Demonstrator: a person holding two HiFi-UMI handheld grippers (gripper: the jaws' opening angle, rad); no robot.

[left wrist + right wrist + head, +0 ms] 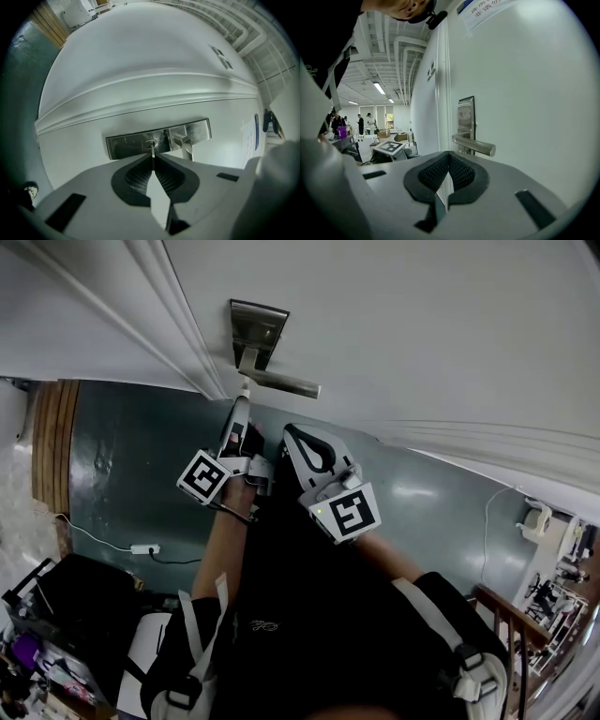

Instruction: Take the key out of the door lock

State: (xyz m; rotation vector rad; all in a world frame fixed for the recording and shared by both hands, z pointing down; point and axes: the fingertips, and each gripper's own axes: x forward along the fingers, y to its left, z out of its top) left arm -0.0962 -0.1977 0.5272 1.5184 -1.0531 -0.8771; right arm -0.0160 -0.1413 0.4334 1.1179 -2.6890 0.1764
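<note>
Head view: a white door [422, 334] fills the far side, and the left claw [243, 401] and right claw [292, 437] both reach toward it from below.
Left claw: clenched on the key [152, 151]. In the left gripper view the left claw [153, 159] pinches the key's near end between its pads and points straight at the lock.
Key: thin and seen edge-on, with its far end in the keyhole [150, 143]; it is not yet out.
Lock plate: the steel lock plate [255, 329] sits on the door, and the keyhole lies in its middle in the left gripper view.
Handle: the steel lever handle [286, 382] is just right of the keyhole and juts right from the plate in the head view.
Right claw: clenched on nothing, with the pad tips meeting in the right gripper view [449, 157]. It sits right of the left claw, nearer the person, with the handle [474, 146] beyond its tips and not touched.
</note>
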